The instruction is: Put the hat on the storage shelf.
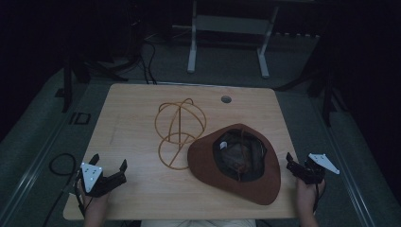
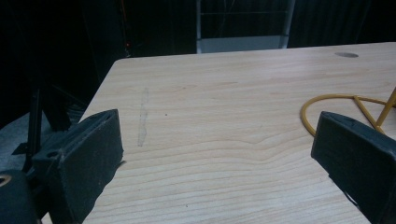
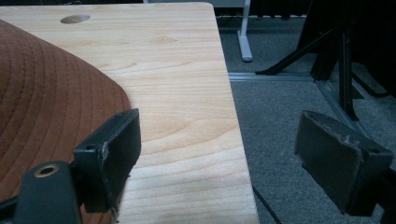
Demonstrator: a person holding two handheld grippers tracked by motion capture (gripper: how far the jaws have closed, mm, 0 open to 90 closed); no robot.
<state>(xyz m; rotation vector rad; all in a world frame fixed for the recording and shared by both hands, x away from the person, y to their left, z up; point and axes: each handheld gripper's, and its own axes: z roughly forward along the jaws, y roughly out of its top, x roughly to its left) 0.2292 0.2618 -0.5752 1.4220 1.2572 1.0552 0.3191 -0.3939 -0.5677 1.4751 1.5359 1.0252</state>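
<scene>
The left gripper (image 1: 110,165) sits at about eight o'clock on the wooden table (image 1: 132,104), near the front left corner, with its jaws spread wide and nothing between them; in the left gripper view (image 2: 217,154) only bare wood lies in the gap. The right gripper (image 1: 289,163) hangs at about four o'clock, at the table's right edge, its jaws likewise wide apart and empty. In the right gripper view (image 3: 217,158) one jaw stands over the tabletop just beside the hat's brim, the other over the grey floor (image 3: 289,112) beyond the edge.

The brown hat (image 1: 265,182) lies upside down at roughly five o'clock from the table's centre, crown opening facing up, its brim close to the right gripper but apart from it. The yellow wire hat stand (image 1: 179,127) lies on its side near the centre, at about ten o'clock from the hat, its ring touching or just beside the brim. A round cable hole (image 1: 226,99) sits at twelve o'clock near the far edge.
</scene>
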